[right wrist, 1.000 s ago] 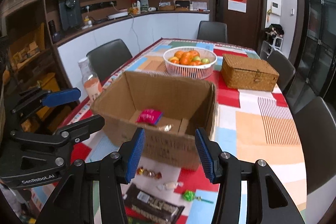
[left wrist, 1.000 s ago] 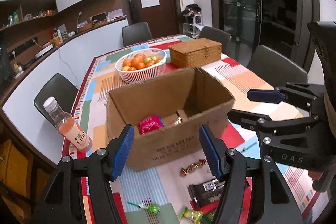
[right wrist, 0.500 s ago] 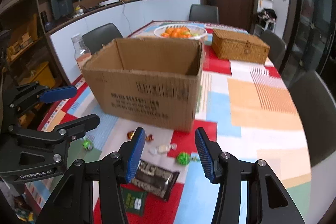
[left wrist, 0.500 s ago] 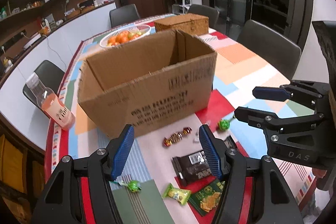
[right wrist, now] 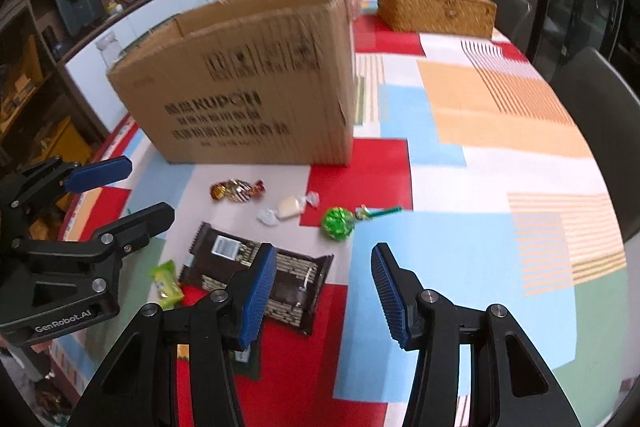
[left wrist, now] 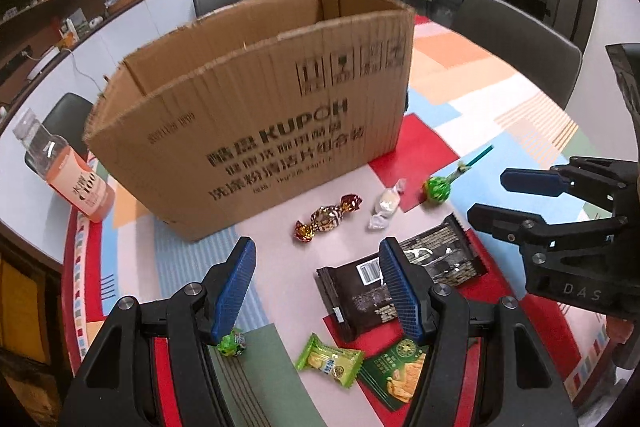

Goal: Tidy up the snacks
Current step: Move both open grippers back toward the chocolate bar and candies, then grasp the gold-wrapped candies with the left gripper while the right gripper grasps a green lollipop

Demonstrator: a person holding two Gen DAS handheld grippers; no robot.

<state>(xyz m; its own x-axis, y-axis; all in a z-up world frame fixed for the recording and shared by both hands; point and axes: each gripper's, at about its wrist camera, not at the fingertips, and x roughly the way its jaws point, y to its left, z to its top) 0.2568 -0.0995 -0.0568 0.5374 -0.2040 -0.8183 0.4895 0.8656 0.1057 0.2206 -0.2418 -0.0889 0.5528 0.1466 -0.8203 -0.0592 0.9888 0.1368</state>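
Both grippers hover over the near part of the table (right wrist: 472, 115), jaws apart, nothing between the pads. Left gripper (left wrist: 318, 285) sits above bare cloth, just left of the dark chocolate packet (left wrist: 400, 287); its right finger overlaps that packet in view, contact cannot be told. Right gripper (right wrist: 322, 291) hangs over the red and blue patches, right of the same packet, with its left finger over the packet's right end. Open cardboard box (left wrist: 256, 119) stands upright just beyond the snacks, printed side facing near; its inside is not visible. Loose snacks lie on the table in front of the box: gold-brown wrapped candy (left wrist: 326, 217), white wrapped candy (left wrist: 385, 203) just right of it, green foil lollipop (left wrist: 437, 187) further right with its stick pointing far-right. Nearer: small green wafer pack (left wrist: 329, 359), dark green cracker packet (left wrist: 400, 373) touching the chocolate packet's near edge, and a small green candy (left wrist: 232, 343) behind the left finger. Pink drink bottle (left wrist: 70, 175) stands left of the box. Wicker basket (right wrist: 436, 7) far right, behind the box.
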